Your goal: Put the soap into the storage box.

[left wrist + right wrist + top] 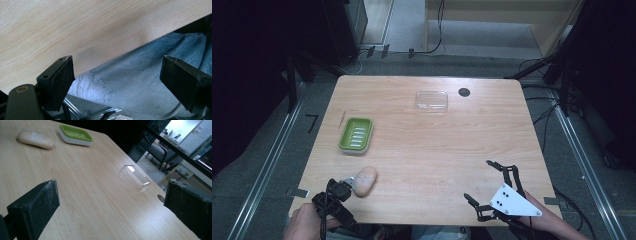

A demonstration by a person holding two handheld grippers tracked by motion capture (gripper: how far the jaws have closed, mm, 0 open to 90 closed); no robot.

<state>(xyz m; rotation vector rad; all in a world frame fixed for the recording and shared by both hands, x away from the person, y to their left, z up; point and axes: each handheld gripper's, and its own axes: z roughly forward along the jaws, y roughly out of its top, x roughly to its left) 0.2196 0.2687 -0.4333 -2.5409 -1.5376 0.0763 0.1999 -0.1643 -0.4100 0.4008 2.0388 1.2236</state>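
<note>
Left tongs point(348, 183) released, touching the soap bar point(365, 180), lower left of frame; right tongs point(479, 181) gaping, empty. Risked nudging soap off worktop point(432, 150) edge.

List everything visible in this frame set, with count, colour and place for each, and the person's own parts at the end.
soap bar: one, pale beige, near-left part of the table, beside the left gripper.
soap dish: one, green with a white base, left side of the table, farther in than the soap.
clear lid: one, transparent, far side of the table near the middle.
round hole: one, dark, in the tabletop just right of the lid.
table: one, light wood.
left gripper: one, black, near-left table edge, jaws open with nothing between them.
right gripper: one, black with a grey plate, near-right edge, jaws wide open and empty.
hands: two, at the bottom edge of the high view.
</note>
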